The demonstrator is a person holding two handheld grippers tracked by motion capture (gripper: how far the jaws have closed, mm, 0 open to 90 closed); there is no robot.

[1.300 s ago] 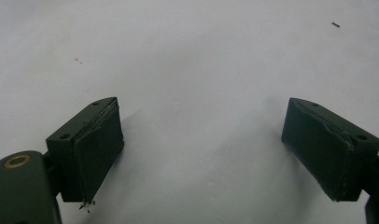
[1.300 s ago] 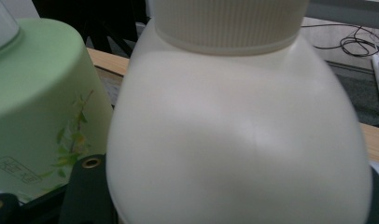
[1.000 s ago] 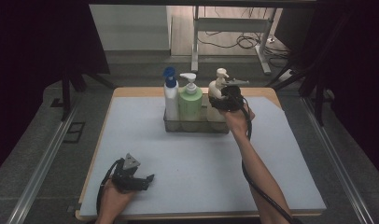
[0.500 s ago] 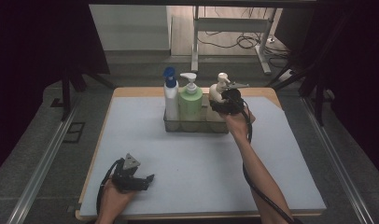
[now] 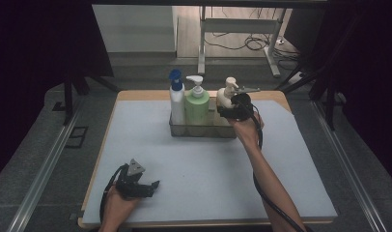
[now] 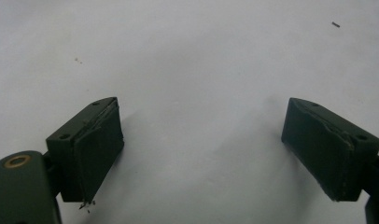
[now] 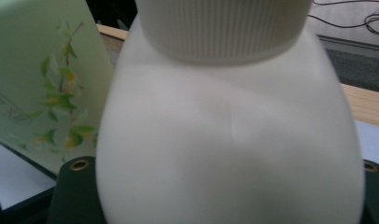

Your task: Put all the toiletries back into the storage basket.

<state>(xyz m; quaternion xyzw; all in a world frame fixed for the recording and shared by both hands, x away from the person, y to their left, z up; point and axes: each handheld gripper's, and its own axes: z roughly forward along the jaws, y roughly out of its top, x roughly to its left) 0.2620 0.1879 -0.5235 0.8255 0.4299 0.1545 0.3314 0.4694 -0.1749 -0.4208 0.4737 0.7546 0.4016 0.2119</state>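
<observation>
Cream rounded pump bottle: right end of clear rectangular caddy, beside pale green pump bottle; place unchanged from earlier frame. Right gripper: at cream bottle, jaws just widened, bottle between them; pad contact unclear. Left gripper: unmoved on grey mat, jaws apart, empty.

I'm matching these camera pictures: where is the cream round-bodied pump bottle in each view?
High view: cream round-bodied pump bottle at the rack's right end, behind the right gripper.
Left gripper view: not in it.
Right gripper view: centre, close up.
Shared landmark: green pump bottle.
</observation>
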